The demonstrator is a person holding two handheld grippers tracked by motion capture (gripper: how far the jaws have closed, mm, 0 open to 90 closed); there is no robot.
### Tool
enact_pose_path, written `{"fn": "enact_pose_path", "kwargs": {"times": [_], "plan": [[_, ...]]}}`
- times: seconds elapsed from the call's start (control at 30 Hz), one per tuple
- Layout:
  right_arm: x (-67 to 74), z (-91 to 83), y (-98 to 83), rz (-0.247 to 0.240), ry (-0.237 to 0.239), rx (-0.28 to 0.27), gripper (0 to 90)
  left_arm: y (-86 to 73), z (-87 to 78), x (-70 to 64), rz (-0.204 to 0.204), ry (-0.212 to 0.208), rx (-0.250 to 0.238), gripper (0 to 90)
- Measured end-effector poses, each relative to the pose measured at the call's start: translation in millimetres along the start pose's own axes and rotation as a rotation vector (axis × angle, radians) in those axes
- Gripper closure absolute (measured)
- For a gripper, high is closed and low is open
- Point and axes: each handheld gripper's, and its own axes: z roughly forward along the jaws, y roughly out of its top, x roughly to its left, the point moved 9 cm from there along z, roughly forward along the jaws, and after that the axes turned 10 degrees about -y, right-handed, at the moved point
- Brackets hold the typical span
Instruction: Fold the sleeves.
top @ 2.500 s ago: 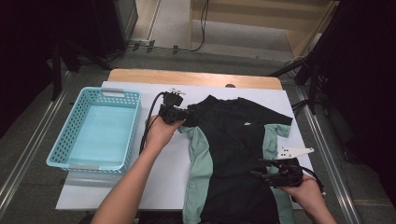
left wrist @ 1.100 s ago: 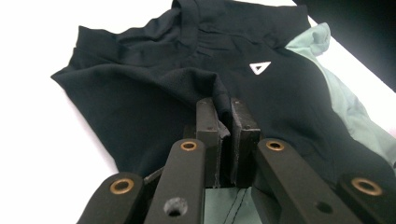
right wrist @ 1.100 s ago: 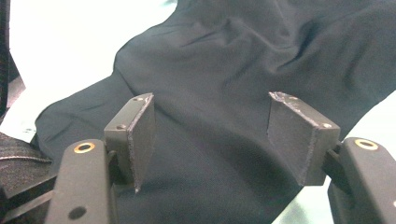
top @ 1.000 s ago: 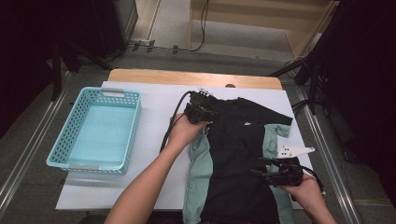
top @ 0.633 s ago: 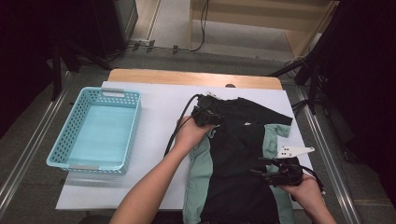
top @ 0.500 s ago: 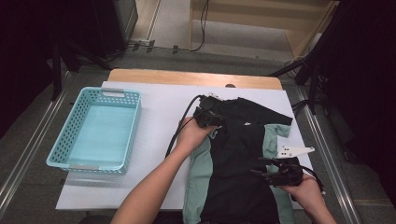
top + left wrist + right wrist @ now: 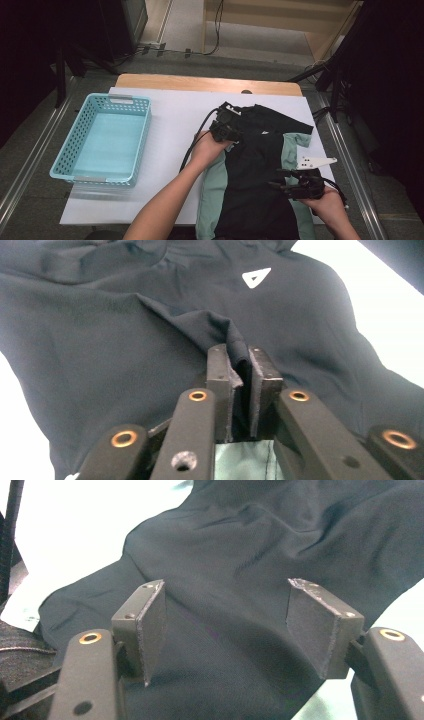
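Black and mint shirt [image 7: 255, 180], one only, lies flat on the white worktop [image 7: 175, 115]. My left gripper [image 7: 241, 371] pinches a fold of its black fabric near the collar. My right gripper [image 7: 227, 625] hangs over the lower hem, jaws wide apart, nothing between them. One turquoise basket [image 7: 75, 150] stands well left.

Left gripper [image 7: 239, 371] pinches a fold of the dark shirt [image 7: 150, 325]; right gripper [image 7: 230, 625] hovers open, seemingly just above it.

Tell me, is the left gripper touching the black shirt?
Touching. In the left gripper view, the left gripper has its jaws shut on a pinched fold of the black shirt.
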Motion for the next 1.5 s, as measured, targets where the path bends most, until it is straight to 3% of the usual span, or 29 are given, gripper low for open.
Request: {"fn": "enact_pose_path", "kwargs": {"times": [0.27,0.5,0.7,1.0,1.2,1.33,1.5], "plan": [[-0.4,-0.6,-0.2,0.000,-0.002,0.003,31.4,7.4,-16.7,-14.9,0.066,-0.025,-0.040,67.4],[-0.7,-0.3,0.0,0.002,-0.003,0.003,31.4,5.2,-25.6,-20.1,0.080,-0.044,-0.027,59.0],[-0.7,-0.6,-0.3,0.002,-0.003,0.004,31.5,-0.1,-37.0,-14.3,0.070,-0.045,-0.019,54.0],[-1.0,0.1,-0.6,0.001,-0.005,0.007,31.4,-17.3,-46.5,-1.6,0.049,-0.026,0.003,54.0],[-0.8,0.5,-0.7,0.003,-0.006,0.010,31.5,-32.5,-40.0,3.8,0.045,-0.030,0.028,54.3],[-0.9,0.6,-0.8,0.003,-0.007,0.011,31.4,-42.1,-33.6,7.7,0.037,-0.033,0.046,61.1],[-1.1,0.0,-0.8,0.000,-0.007,0.006,31.4,-48.6,-29.7,7.0,0.054,-0.025,0.064,78.8]]}}
